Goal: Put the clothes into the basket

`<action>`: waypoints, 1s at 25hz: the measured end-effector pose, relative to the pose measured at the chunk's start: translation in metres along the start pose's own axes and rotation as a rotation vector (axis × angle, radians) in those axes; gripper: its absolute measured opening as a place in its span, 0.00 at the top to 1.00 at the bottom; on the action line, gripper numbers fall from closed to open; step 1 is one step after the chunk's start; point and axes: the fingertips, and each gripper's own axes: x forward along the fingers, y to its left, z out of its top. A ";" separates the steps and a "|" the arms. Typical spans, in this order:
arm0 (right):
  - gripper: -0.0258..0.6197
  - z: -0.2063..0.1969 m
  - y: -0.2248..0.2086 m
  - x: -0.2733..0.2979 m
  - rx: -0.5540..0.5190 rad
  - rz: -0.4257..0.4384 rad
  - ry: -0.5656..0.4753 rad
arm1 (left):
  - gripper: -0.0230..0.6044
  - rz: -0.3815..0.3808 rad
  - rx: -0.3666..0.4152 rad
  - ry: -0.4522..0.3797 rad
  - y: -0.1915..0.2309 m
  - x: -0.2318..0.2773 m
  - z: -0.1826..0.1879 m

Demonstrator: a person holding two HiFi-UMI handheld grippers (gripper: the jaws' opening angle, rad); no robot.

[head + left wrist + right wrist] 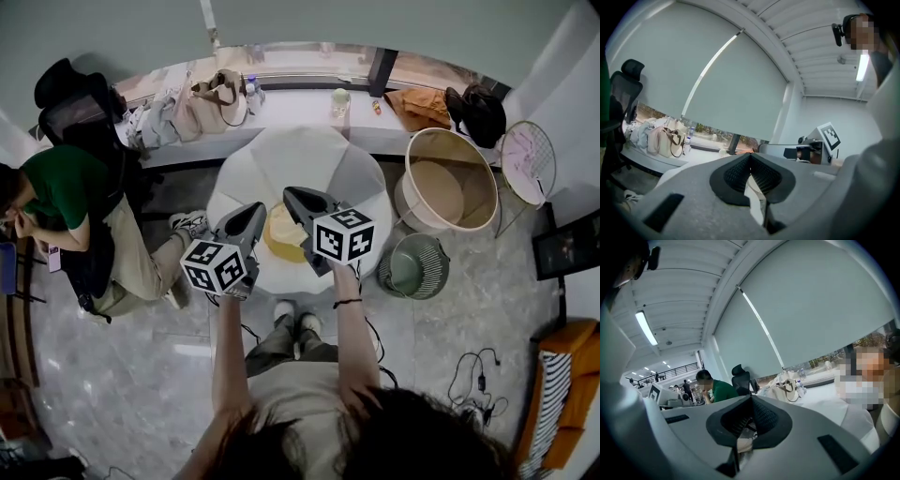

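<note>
A cream-yellow garment [281, 231] lies bunched on a round white-covered table [309, 155] in the head view. Both grippers hover just over it, side by side and pointing away from me. My left gripper [262, 207] has its jaws closed together with nothing in them; its tips [750, 155] meet in its own view. My right gripper [290, 193] is likewise shut and empty [751, 397]. A large beige round basket [452, 134] stands on the floor to the table's right. A smaller green wire basket [418, 266] sits in front of it.
A seated person in a green shirt [66, 187] and a black office chair [66, 94] are at the left. A window counter [300, 108] carries bags, an orange cloth [422, 103] and a black bag [478, 112]. Cables [478, 375] lie on the floor.
</note>
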 end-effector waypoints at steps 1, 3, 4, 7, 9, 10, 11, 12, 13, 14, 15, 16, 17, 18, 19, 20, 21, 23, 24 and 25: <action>0.95 -0.003 -0.006 0.004 0.012 -0.009 0.001 | 0.95 -0.007 -0.007 0.013 0.004 0.005 -0.004; 0.95 -0.006 -0.015 0.014 0.050 -0.019 -0.006 | 0.95 -0.021 -0.026 0.034 0.015 0.013 -0.013; 0.95 -0.007 -0.019 0.019 0.073 -0.019 -0.012 | 0.95 -0.026 -0.038 0.046 0.021 0.016 -0.017; 0.95 -0.006 -0.033 0.030 0.109 -0.038 -0.018 | 0.95 -0.042 -0.067 0.077 0.037 0.027 -0.024; 0.95 -0.002 -0.045 0.036 0.127 -0.056 -0.031 | 0.95 -0.058 -0.075 0.090 0.044 0.036 -0.025; 0.95 -0.001 -0.051 0.038 0.142 -0.063 -0.041 | 0.95 -0.066 -0.077 0.096 0.048 0.041 -0.026; 0.95 0.000 -0.056 0.041 0.156 -0.071 -0.048 | 0.95 -0.074 -0.079 0.102 0.051 0.045 -0.027; 0.95 -0.001 -0.061 0.044 0.164 -0.080 -0.050 | 0.95 -0.081 -0.082 0.107 0.055 0.048 -0.028; 0.95 -0.002 -0.065 0.047 0.167 -0.087 -0.049 | 0.95 -0.088 -0.084 0.112 0.059 0.051 -0.029; 0.95 -0.003 -0.068 0.051 0.168 -0.094 -0.048 | 0.95 -0.095 -0.085 0.116 0.063 0.055 -0.029; 0.95 -0.002 -0.071 0.055 0.169 -0.098 -0.048 | 0.95 -0.102 -0.084 0.121 0.067 0.058 -0.029; 0.95 -0.001 -0.073 0.059 0.169 -0.100 -0.050 | 0.95 -0.108 -0.082 0.125 0.070 0.061 -0.028; 0.95 0.000 -0.075 0.062 0.169 -0.100 -0.051 | 0.95 -0.115 -0.080 0.129 0.072 0.065 -0.027; 0.95 0.001 -0.076 0.065 0.165 -0.101 -0.048 | 0.95 -0.120 -0.078 0.133 0.074 0.068 -0.026; 0.95 0.002 -0.078 0.068 0.158 -0.101 -0.043 | 0.95 -0.123 -0.076 0.135 0.077 0.071 -0.025; 0.95 0.002 -0.079 0.072 0.151 -0.101 -0.036 | 0.95 -0.126 -0.074 0.136 0.079 0.074 -0.024; 0.95 0.003 -0.082 0.075 0.144 -0.102 -0.030 | 0.95 -0.130 -0.073 0.137 0.081 0.077 -0.023; 0.95 0.004 -0.088 0.080 0.134 -0.104 -0.021 | 0.95 -0.141 -0.070 0.139 0.085 0.085 -0.021; 0.95 0.004 -0.091 0.082 0.131 -0.106 -0.017 | 0.95 -0.145 -0.068 0.143 0.086 0.088 -0.021; 0.95 0.004 -0.093 0.084 0.130 -0.108 -0.012 | 0.95 -0.148 -0.067 0.148 0.086 0.090 -0.023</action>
